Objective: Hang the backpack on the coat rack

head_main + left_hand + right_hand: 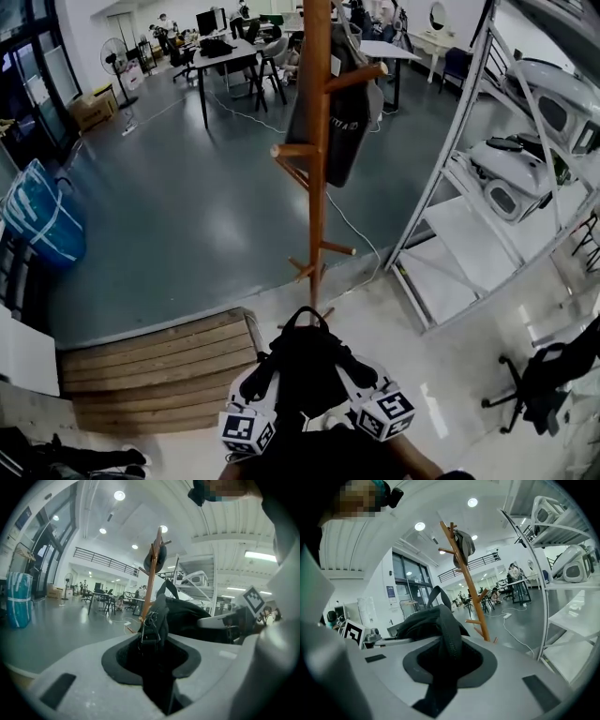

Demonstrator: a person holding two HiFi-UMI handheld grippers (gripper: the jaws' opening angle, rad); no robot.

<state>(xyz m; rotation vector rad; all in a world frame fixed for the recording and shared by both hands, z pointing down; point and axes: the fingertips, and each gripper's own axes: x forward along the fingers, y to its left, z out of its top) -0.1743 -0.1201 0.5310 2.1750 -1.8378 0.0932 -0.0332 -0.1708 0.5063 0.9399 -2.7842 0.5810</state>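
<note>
Crumpled black backpack (305, 367), clamped by my left claw (152, 637) and right claw (446, 651), both near level, facing the rack (317, 150).

The coat rack (318, 141) stands at upper centre, with a bag (345, 117) hung on its right side. Below it, at bottom centre, the backpack (305, 370) sits between the left gripper (151, 643) and right gripper (447, 654). Shelving (441, 178) fills the right, wooden steps (159, 361) lie lower left, and desks (223, 54) are upper left, behind the rack.

Head view steeply down from overhead, gripper views low, close behind backpack (305, 367), all facing coat rack (318, 169)
</note>
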